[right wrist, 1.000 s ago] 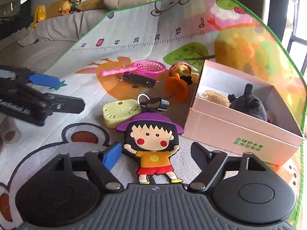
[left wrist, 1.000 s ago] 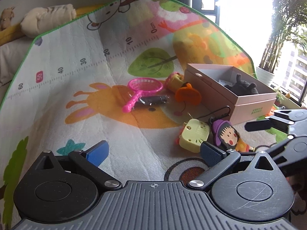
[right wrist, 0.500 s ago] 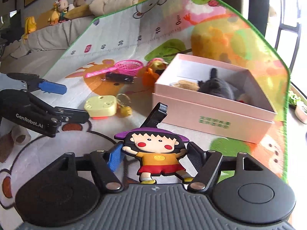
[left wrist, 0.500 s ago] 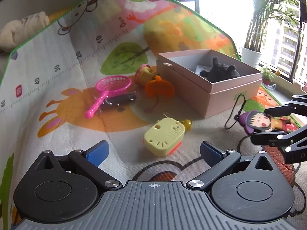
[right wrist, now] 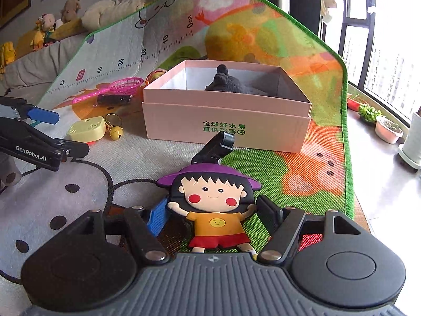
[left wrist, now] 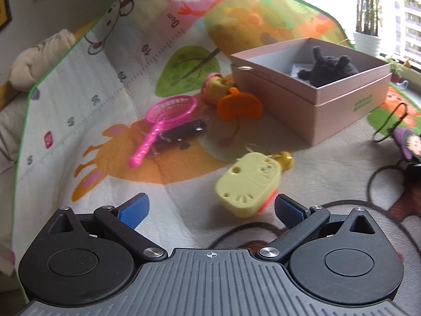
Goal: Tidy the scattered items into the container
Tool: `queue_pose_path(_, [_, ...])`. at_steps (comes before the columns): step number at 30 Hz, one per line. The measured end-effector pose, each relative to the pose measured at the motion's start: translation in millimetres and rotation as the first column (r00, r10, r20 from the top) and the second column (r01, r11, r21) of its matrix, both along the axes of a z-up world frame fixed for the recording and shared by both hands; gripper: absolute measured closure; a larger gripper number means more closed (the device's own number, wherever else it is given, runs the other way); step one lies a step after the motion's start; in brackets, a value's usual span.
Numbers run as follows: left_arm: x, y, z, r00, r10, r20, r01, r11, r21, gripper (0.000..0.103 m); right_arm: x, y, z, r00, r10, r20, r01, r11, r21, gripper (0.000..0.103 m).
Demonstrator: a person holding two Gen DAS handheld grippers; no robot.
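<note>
The right gripper [right wrist: 211, 214] has its fingers clamped on a flat rubbery doll [right wrist: 214, 205], just short of the pink cardboard box [right wrist: 226, 127]. The left gripper [left wrist: 210, 209] is open and empty over the mat [left wrist: 110, 121], its right finger [left wrist: 288, 210] beside a yellow plastic cat tag [left wrist: 250, 181]

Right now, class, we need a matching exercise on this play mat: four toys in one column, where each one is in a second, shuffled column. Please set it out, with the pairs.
Column A
1. cartoon girl figure
2. dark plush toy
3. yellow cat-face toy
4. pink toy net

Column B
a. lying on the mat, partly over a dark packet
b. inside the pink box
c. between the right tongs, clear of the box
d. on the mat just ahead of the open left tongs

Pairs: 1-c, 2-b, 3-d, 4-a
</note>
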State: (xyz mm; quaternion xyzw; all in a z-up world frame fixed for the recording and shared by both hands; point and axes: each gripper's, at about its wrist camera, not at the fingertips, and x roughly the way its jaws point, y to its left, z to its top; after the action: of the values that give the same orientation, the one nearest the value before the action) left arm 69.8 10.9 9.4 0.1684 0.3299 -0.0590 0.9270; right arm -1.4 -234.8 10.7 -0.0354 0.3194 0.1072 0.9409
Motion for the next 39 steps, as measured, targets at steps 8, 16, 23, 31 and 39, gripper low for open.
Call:
queue_pose_path(8, [3,30,9,0.999,0.018,-0.029,-0.021,0.995,-0.097,0.0,-1,1,-1,1.0,0.004,0.009,-0.005,1.0,0.015,0.032])
queue_pose_path(16, [20,2,1,0.999,0.028,-0.032,-0.033,0.988,-0.152,0.0,-2,3,-2,1.0,0.004,0.012,-0.004,1.0,0.004,0.032])
queue_pose_path(23, [31,-10,-2,0.999,0.004,-0.035,-0.009,0.987,-0.16,0.013,-2,3,-2,1.0,0.004,0.014,-0.004,1.0,-0.004,0.032])
queue_pose_path(31, [24,-6,3,0.998,-0.047,-0.028,0.041,0.981,-0.187,0.039,-2,4,-2,1.0,0.001,0.016,-0.001,1.0,-0.015,0.032])
queue_pose_path(39, [-11,-10,21,0.991,-0.134,-0.007,0.13,0.969,-0.212,0.04,-6,7,1,1.0,-0.006,0.014,0.006,1.0,-0.024,0.04])
